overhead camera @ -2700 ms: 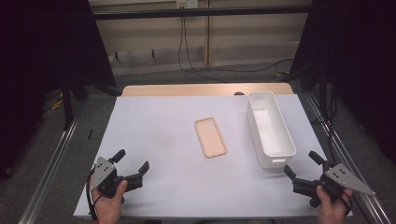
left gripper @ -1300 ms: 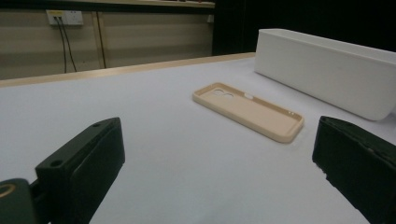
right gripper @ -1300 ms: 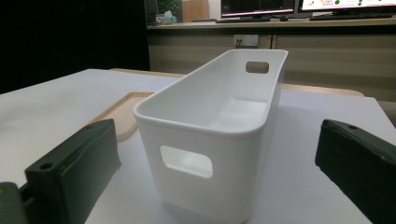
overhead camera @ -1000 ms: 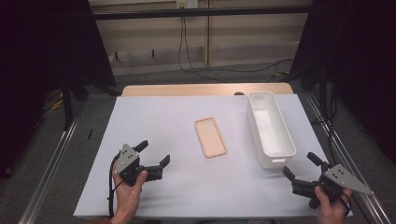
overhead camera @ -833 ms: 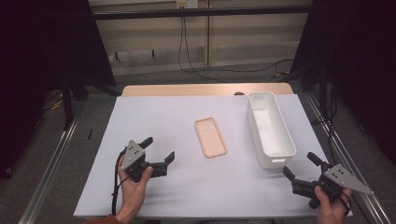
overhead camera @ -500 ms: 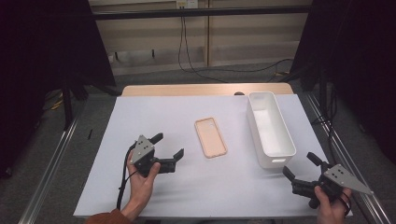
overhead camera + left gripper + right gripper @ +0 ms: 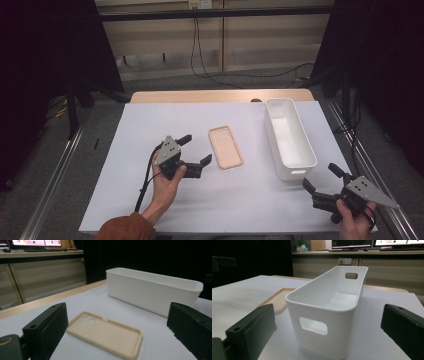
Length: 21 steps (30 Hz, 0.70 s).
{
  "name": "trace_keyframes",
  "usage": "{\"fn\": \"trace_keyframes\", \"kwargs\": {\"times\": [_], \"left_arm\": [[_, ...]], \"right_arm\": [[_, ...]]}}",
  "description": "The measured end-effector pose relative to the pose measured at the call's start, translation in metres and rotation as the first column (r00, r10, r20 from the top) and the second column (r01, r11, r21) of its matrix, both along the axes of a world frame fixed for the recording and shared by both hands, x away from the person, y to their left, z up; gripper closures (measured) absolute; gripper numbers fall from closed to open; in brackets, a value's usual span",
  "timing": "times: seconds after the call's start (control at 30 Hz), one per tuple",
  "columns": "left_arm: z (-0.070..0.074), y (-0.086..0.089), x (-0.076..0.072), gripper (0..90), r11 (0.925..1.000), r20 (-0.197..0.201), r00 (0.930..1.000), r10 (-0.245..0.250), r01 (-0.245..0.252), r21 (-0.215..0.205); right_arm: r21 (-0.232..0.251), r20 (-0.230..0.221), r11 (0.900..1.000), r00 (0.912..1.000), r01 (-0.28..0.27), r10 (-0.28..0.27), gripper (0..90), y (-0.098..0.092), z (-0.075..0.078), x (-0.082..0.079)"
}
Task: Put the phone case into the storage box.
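Left gripper point(image 7: 195, 149) jaws spread wide, empty, at centre-left of the high view, just left of the flat beige rubber phone case point(image 7: 225, 147); right gripper point(image 7: 322, 178) jaws likewise spread, empty, lower right, near the white oblong plastic bin point(image 7: 289, 137).

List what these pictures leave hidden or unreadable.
- Monitor screens, right gripper view: cut by the top edge, text too small.
- Phone case, right gripper view: far part behind the white bin.
- Bin's floor, left gripper view: hidden by its near wall.
- Right gripper, high view: its handle hidden in the hand.
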<state>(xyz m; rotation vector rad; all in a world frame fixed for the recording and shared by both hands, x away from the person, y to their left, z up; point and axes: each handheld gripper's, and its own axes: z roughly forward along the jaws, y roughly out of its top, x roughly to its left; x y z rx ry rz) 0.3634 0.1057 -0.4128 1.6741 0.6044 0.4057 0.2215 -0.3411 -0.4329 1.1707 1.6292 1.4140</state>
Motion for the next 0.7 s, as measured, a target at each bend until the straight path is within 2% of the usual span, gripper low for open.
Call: {"fn": "trace_keyframes", "kwargs": {"times": [0.07, 0.23, 0.33, 0.47, 0.57, 0.7], "left_arm": [[0.004, -0.004, 0.006, 3.0, 0.9998, 0.007, 1.0, 0.004, -0.004, -0.018], [0.012, -0.012, 0.011, 2.4, 0.9998, 0.015, 0.9998, 0.014, -0.014, -0.016], [0.017, -0.019, 0.014, 2.0, 0.9993, 0.017, 0.9997, 0.016, -0.015, -0.035], [0.023, -0.03, 0.019, 2.0, 0.9998, 0.03, 0.9996, 0.002, -0.001, -0.02], [0.022, -0.039, 0.023, 2.1, 1.0, 0.024, 0.9997, -0.002, 0.002, -0.006], [0.02, -0.053, 0.026, 3.0, 0.9994, 0.03, 0.9991, -0.031, 0.03, 0.014]], "right_arm": [[0.004, 0.0, 1.0, 1.0, 0.001, -0.001, 0.0, 0.0, 0.0, 0.0], [-0.001, 0.003, 1.0, 1.0, 0.001, -0.001, 0.0, 0.001, 0.0, 0.0], [-0.003, 0.004, 1.0, 1.0, -0.002, 0.002, 0.0, 0.001, 0.0, 0.0], [-0.001, 0.003, 1.0, 1.0, -0.001, 0.001, 0.0, 0.001, 0.0, 0.001], [-0.003, 0.005, 1.0, 1.0, -0.001, 0.001, 0.0, 0.001, 0.0, 0.0], [-0.005, 0.006, 1.0, 1.0, -0.003, 0.003, 0.0, 0.0, 0.0, 0.0]]}}
